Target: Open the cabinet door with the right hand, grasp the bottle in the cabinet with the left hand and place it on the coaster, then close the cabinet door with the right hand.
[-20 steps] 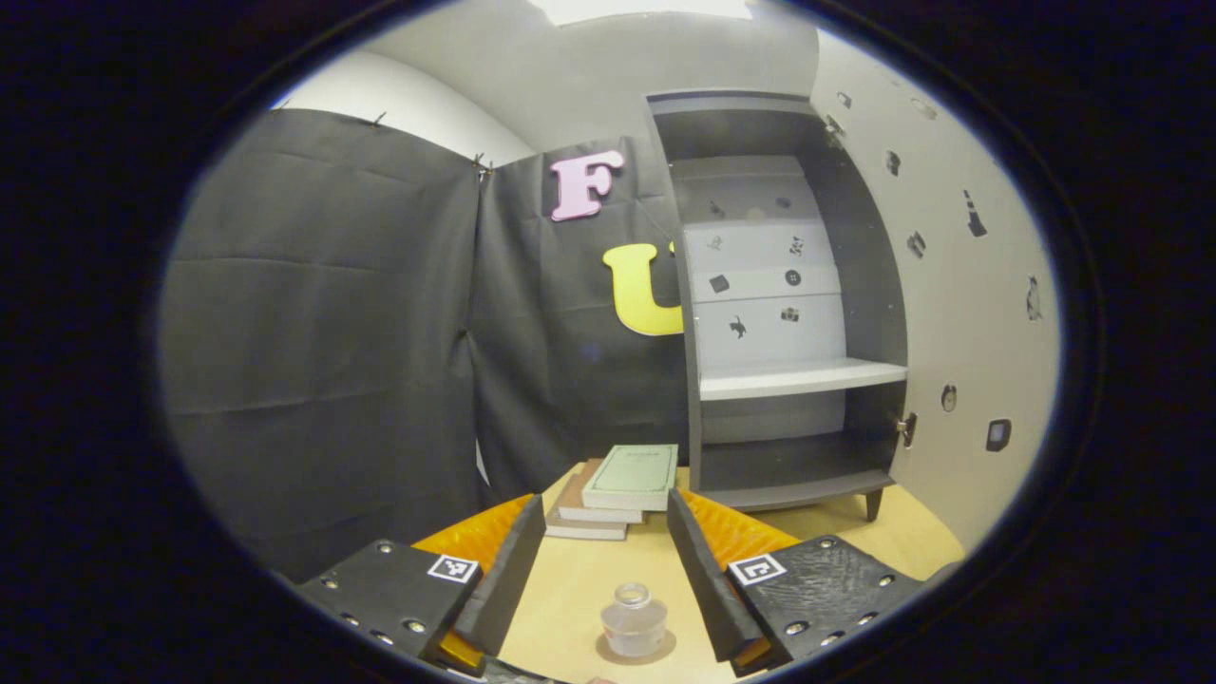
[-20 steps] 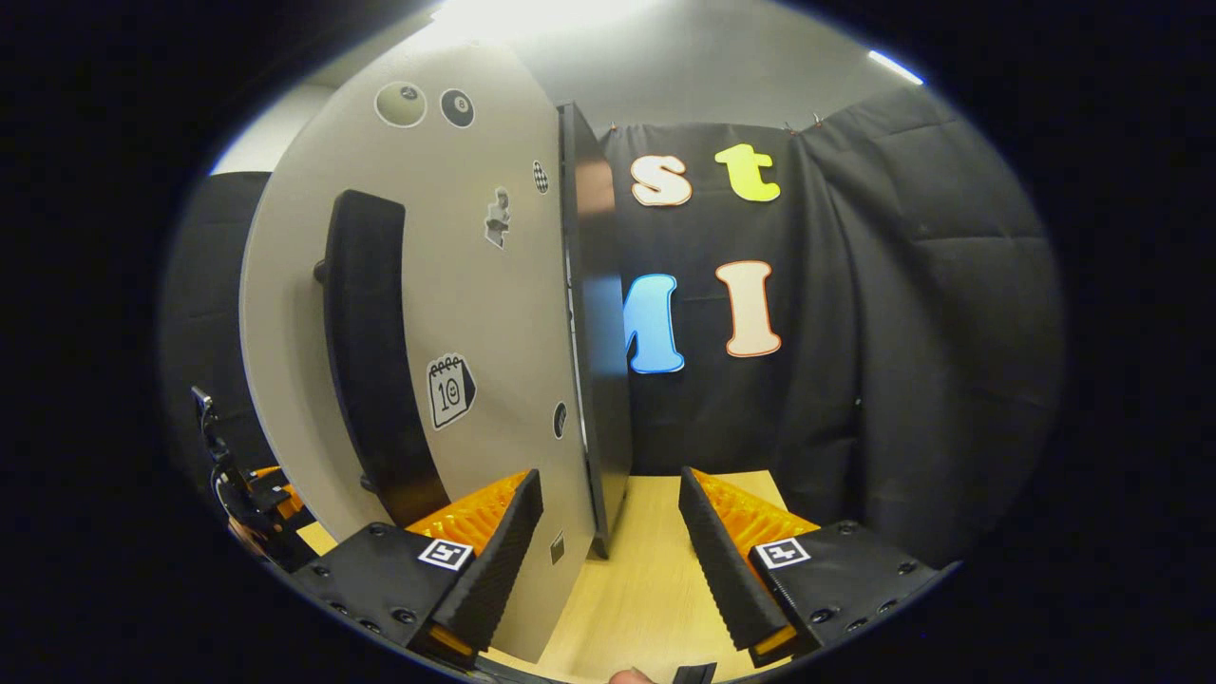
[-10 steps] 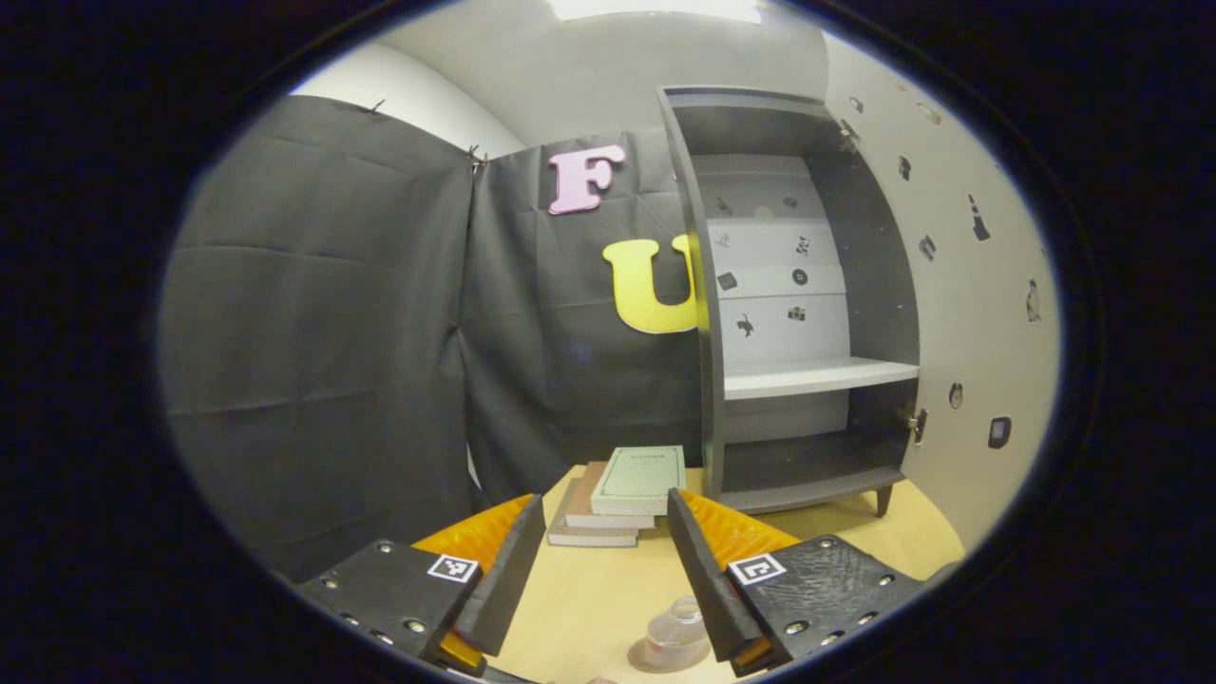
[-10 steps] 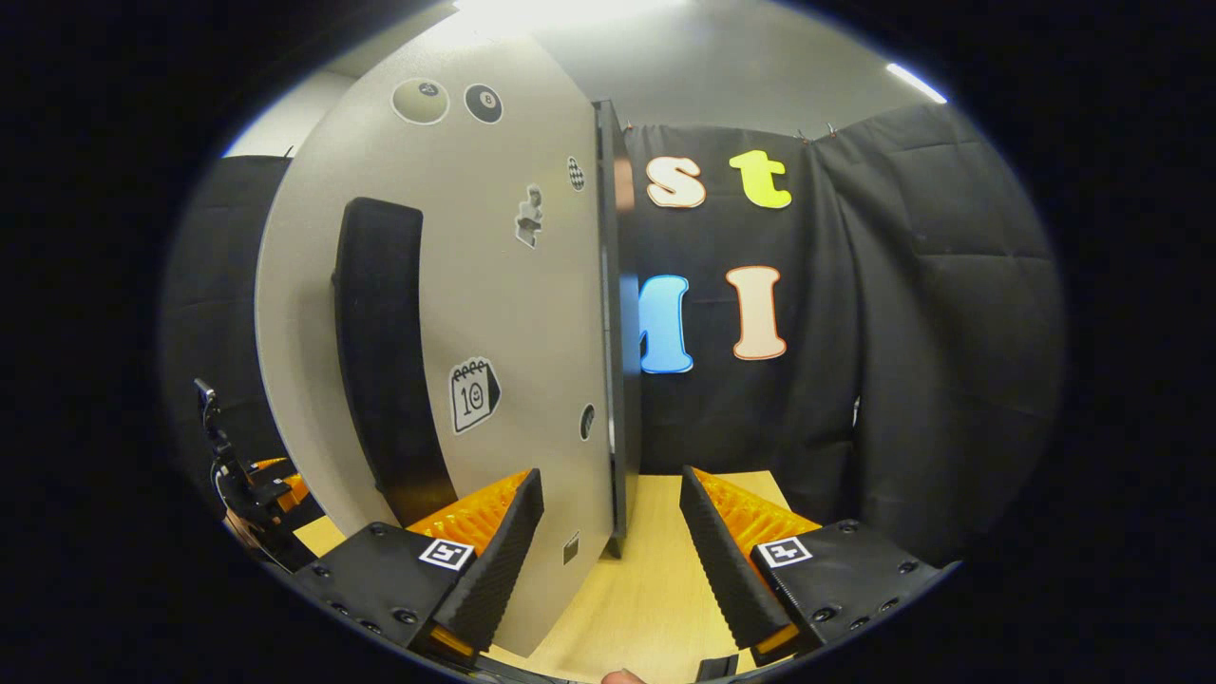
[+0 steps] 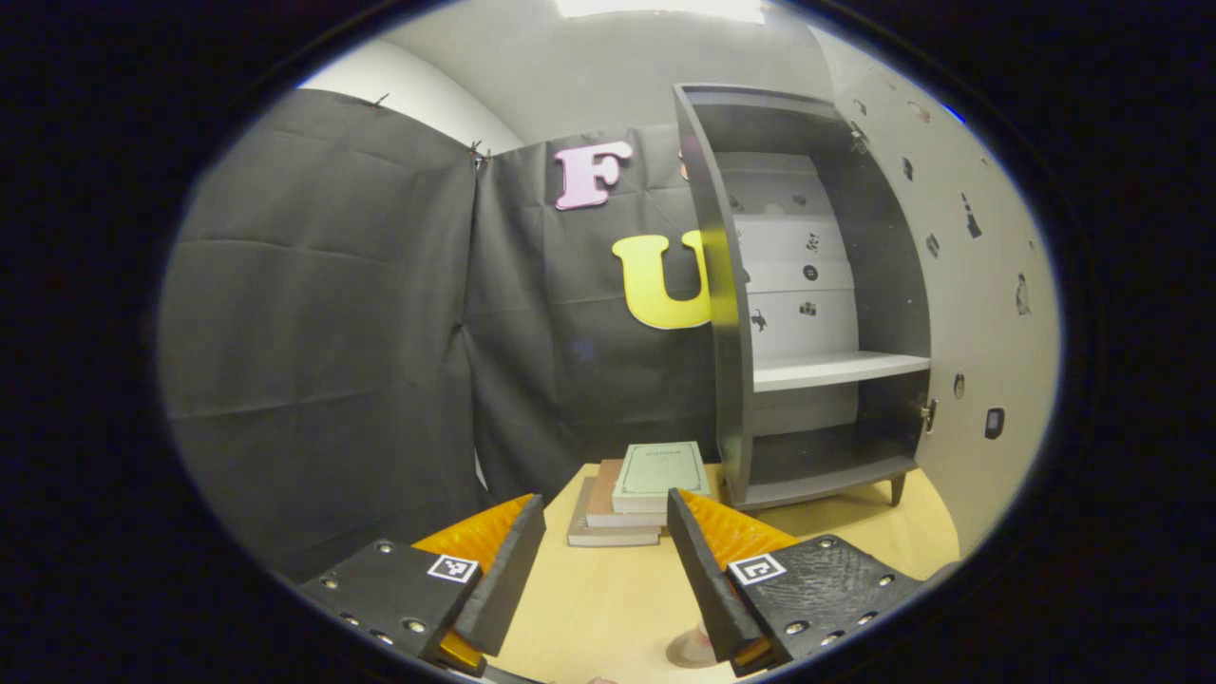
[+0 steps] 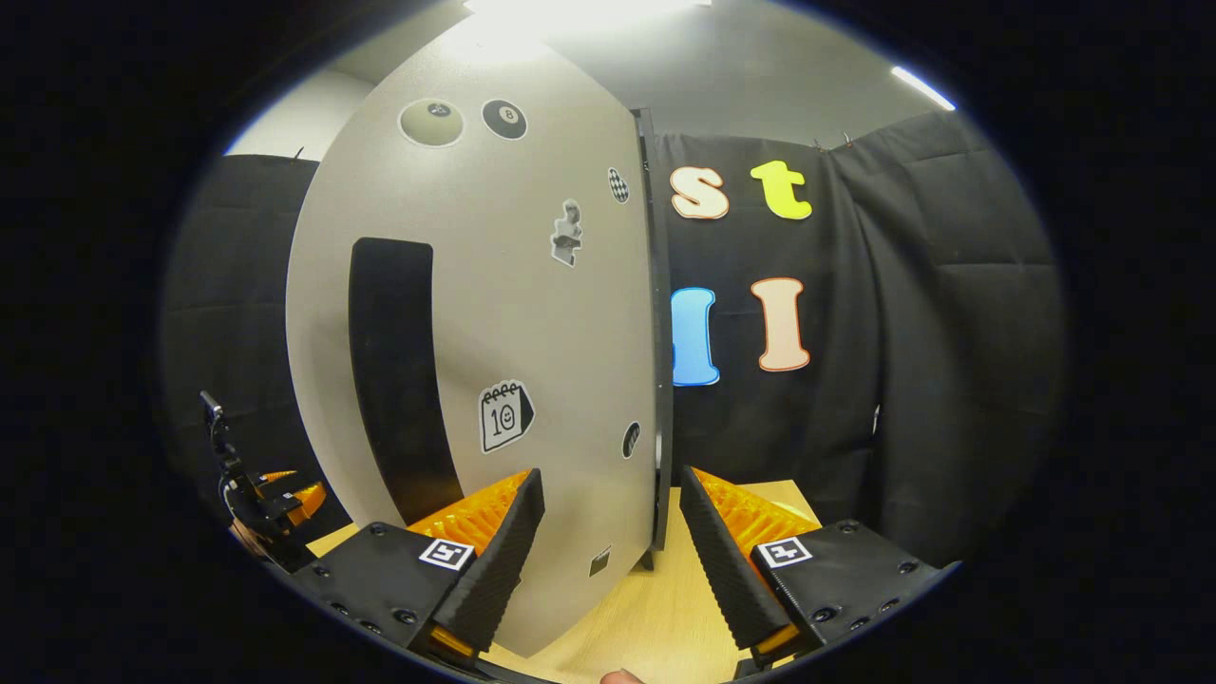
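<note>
Two grippers are seen, both with the jaws spread wide and nothing held between them. In the left gripper view, the left gripper (image 5: 598, 560) is pointed over the wooden table (image 5: 608, 598) toward the open cabinet (image 5: 807, 313) at about 2 o'clock. A small piece of the bottle (image 5: 701, 638) and the coaster (image 5: 686, 655) under it is visible at 5 o'clock, just beside the inner edge of the right-hand finger — most of it is hidden, so its exact pose cannot be told. It is judged that the bottle is already set down and that only the closing of the door is left.

In the right gripper view, the right gripper (image 6: 608, 546) is placed close to the cabinet door (image 6: 532, 332), whose free edge is standing between the two fingers. The dark handle (image 6: 399, 361) is at 9 o'clock from the gripper.

Several things could go wrong. The left gripper is very near the bottle, so a careless pull back could knock it off the coaster. The door could be pushed too hard and slam, which could shake the light cabinet — or the fingers could slide off the thin edge.

Counted: one cabinet with one door and one inner shelf (image 5: 836, 369), one bottle, one coaster, one stack of books (image 5: 646, 484) in which three seem to be piled.
</note>
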`<state>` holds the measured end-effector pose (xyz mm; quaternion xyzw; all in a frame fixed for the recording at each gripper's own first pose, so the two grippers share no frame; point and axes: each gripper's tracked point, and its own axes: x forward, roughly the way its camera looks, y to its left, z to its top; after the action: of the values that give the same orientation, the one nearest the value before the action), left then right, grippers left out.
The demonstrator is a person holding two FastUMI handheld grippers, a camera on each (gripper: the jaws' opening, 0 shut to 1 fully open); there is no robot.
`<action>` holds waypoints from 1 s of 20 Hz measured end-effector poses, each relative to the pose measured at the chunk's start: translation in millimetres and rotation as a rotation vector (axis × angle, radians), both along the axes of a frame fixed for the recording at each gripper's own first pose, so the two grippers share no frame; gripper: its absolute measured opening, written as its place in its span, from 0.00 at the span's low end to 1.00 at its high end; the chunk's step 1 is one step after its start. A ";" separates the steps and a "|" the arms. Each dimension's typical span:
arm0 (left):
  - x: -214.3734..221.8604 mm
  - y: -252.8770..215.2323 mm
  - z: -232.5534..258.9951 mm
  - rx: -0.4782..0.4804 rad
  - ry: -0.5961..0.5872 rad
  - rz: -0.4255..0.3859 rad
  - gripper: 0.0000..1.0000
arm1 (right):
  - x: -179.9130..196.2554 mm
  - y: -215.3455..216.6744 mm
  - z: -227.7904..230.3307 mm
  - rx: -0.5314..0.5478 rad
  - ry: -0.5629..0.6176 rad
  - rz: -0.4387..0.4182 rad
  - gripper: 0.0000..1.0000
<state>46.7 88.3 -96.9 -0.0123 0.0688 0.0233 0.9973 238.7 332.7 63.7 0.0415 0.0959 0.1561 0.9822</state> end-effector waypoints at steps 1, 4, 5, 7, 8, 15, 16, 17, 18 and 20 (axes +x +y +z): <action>-1.5 4.3 0.1 -0.003 0.000 0.001 0.77 | 1.0 6.1 0.1 0.003 0.000 0.003 0.87; -5.1 17.4 -2.3 -0.029 -0.006 0.005 0.77 | 4.8 28.8 -0.6 0.019 0.006 0.027 0.87; -4.7 22.2 -4.7 -0.034 -0.005 0.008 0.77 | 6.0 37.4 0.0 0.022 0.005 0.036 0.87; -7.0 31.9 -7.3 -0.046 -0.004 0.014 0.77 | 10.6 51.9 0.3 0.022 0.002 0.052 0.93; -8.6 36.6 -8.6 -0.052 -0.003 0.017 0.77 | 12.9 57.7 0.5 0.023 -0.001 0.060 0.93; -20.1 78.7 -21.4 -0.067 0.008 0.068 0.77 | 36.0 119.6 17.0 0.151 -0.020 0.159 0.88; -23.0 86.7 -23.6 -0.068 0.010 0.079 0.77 | 42.8 128.2 21.5 0.168 -0.023 0.169 0.94; -25.6 95.4 -25.8 -0.068 0.011 0.090 0.77 | 49.6 135.5 23.8 0.179 -0.024 0.174 0.94; -27.7 102.5 -26.7 -0.066 0.011 0.099 0.77 | 57.5 142.5 25.7 0.189 -0.027 0.176 0.95; -32.4 115.3 -25.4 -0.057 0.011 0.122 0.77 | 68.0 157.2 28.5 0.206 -0.028 0.185 1.00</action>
<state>14.3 203.6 -122.4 -0.0450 0.0742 0.0820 0.9929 306.7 489.9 92.2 0.1311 0.0689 0.2557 0.9553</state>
